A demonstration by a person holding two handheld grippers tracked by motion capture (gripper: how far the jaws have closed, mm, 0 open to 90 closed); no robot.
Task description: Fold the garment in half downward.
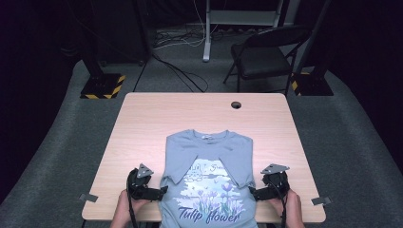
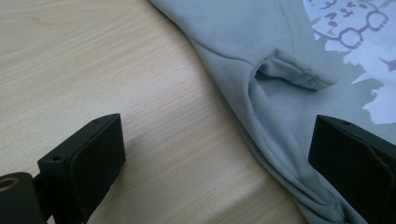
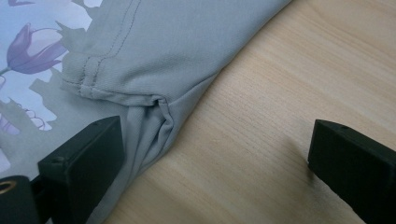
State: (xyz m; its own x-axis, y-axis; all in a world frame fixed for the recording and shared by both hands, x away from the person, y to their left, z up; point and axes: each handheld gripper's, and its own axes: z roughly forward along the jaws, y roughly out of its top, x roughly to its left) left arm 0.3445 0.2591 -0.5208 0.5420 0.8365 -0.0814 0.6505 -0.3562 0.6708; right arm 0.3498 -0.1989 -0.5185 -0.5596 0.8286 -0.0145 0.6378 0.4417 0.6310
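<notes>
Grey-blue cotton, a T-shirt (image 1: 207,178) lies flat on the wooden table (image 1: 142,123), front up, both sleeves folded in over the chest and the words "Tulip flower" printed near the hem at the person's edge. The left gripper (image 1: 161,192) sits just beside the shirt's left side, its jaws spread wide; in the left gripper view the shirt's folded side edge (image 2: 261,135) runs between the two black fingers (image 2: 84,163), one finger over bare wood, the other over the cloth near the printed panel. The right gripper (image 1: 252,192) mirrors it at the opposite side, also released and gaping: in the right gripper view the sleeve hem (image 3: 116,91) and bunched side seam (image 3: 161,121) lie just ahead of one finger (image 3: 86,158), while the other finger stands over bare table. Neither pair of fingers pinches any cloth. Beyond the table stands a folding chair (image 1: 266,52).
</notes>
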